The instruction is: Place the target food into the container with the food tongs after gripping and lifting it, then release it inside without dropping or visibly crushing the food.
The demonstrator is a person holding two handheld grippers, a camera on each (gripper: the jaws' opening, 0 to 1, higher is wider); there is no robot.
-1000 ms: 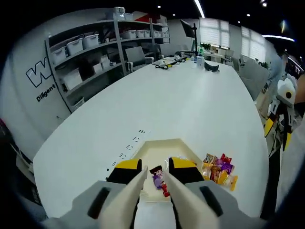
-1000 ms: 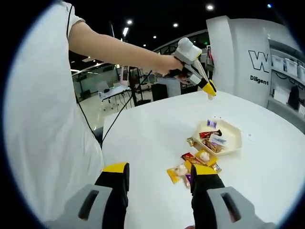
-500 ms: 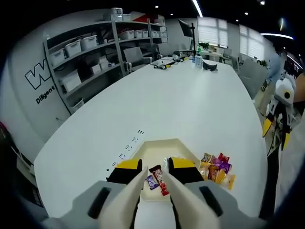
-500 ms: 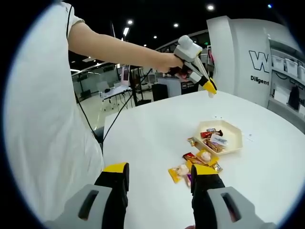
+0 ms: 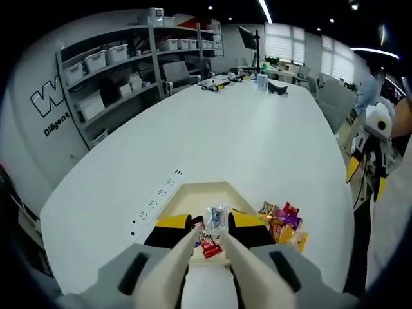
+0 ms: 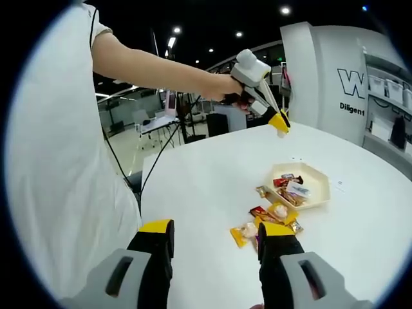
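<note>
Left gripper (image 5: 211, 239): holds cream tongs (image 5: 193, 267) raised above the tray (image 5: 193, 196). Tong tips close together, nothing seen between them; the gripper's own yellow-tipped jaws sit either side of the tongs, so judged clamped on them. In right gripper view it (image 6: 278, 122) hangs high over the table (image 6: 206, 187), well apart from the tray (image 6: 313, 187).
Right gripper (image 6: 215, 248): jaws wide apart, empty, low near table edge, just short of the pile (image 6: 261, 225).
Tray: cream, angular; already holds several wrapped snacks (image 5: 211, 225), incl. a red-wrapped one and a clear/white one.
Pile: loose wrapped snacks (image 5: 282, 224) on table just beside the tray, in orange, purple, red and yellow packs.
Target food: can't tell which item; those in tray look placed, uncrushed.
Progress: judged between cycles – some in, several left outside.
Left to do: lower tongs to pile, grip one, lift, carry over tray, release gently.
Person: bare arm (image 6: 154, 64) and white shirt in right gripper view.
</note>
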